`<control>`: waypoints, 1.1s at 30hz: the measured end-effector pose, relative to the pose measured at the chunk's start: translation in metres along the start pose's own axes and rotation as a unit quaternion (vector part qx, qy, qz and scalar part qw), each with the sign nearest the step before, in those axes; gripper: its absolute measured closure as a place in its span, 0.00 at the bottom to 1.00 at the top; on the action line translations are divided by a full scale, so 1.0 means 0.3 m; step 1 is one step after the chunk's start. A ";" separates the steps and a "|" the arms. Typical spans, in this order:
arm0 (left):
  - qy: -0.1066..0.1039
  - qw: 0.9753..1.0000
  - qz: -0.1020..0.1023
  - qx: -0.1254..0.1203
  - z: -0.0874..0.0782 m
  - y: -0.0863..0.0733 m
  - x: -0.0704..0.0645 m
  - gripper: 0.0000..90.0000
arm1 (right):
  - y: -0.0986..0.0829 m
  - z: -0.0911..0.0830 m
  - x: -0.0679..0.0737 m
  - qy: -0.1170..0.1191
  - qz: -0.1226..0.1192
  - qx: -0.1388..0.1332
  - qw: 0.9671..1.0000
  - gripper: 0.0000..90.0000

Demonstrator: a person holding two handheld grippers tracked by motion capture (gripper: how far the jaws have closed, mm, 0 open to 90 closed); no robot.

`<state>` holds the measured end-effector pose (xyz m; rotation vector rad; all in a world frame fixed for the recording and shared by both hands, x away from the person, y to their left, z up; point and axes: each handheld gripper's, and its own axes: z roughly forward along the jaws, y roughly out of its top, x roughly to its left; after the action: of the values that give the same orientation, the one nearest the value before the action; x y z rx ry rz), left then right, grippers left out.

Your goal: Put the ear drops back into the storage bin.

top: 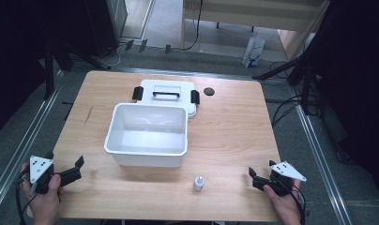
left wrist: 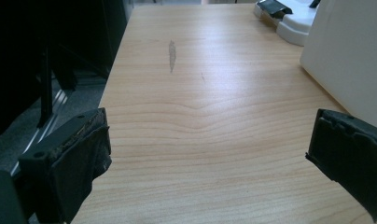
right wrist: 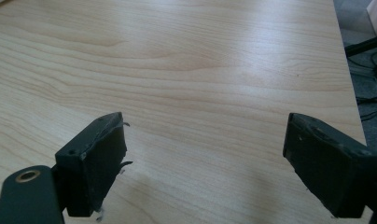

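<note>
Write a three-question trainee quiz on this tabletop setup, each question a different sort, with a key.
1. True or false: the white bin has its lid clipped on.
2. Multiple choice: the small white bottle stands A) inside the bin, B) on the table in front of the bin, C) on the lid.
3. Fill in: the small black disc lies on the table to the ______ of the lid, in the high view.

Key:
1. False; the bin is open and the lid lies behind it.
2. B
3. right

Both the left gripper and right gripper are open.
</note>
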<state>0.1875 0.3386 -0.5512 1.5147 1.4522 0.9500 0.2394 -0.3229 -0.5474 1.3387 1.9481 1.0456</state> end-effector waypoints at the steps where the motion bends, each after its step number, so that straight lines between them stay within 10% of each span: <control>1: 0.000 1.000 0.000 0.000 0.000 0.000 0.000 0.00 | 0.000 0.000 0.000 0.000 0.000 0.000 1.000 0.14; 23: 0.017 0.999 0.018 0.034 0.022 0.008 -0.018 0.00 | 0.077 -0.047 0.018 0.050 -0.006 0.011 0.999 0.22; 33: 0.028 0.999 0.040 0.022 0.017 0.006 -0.033 0.00 | 0.132 -0.081 0.058 0.069 -0.047 0.029 0.996 0.24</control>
<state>0.1923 0.3285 -0.5514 1.6000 1.4703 1.0199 0.2342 -0.3056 -0.5010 1.2202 2.1367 1.0685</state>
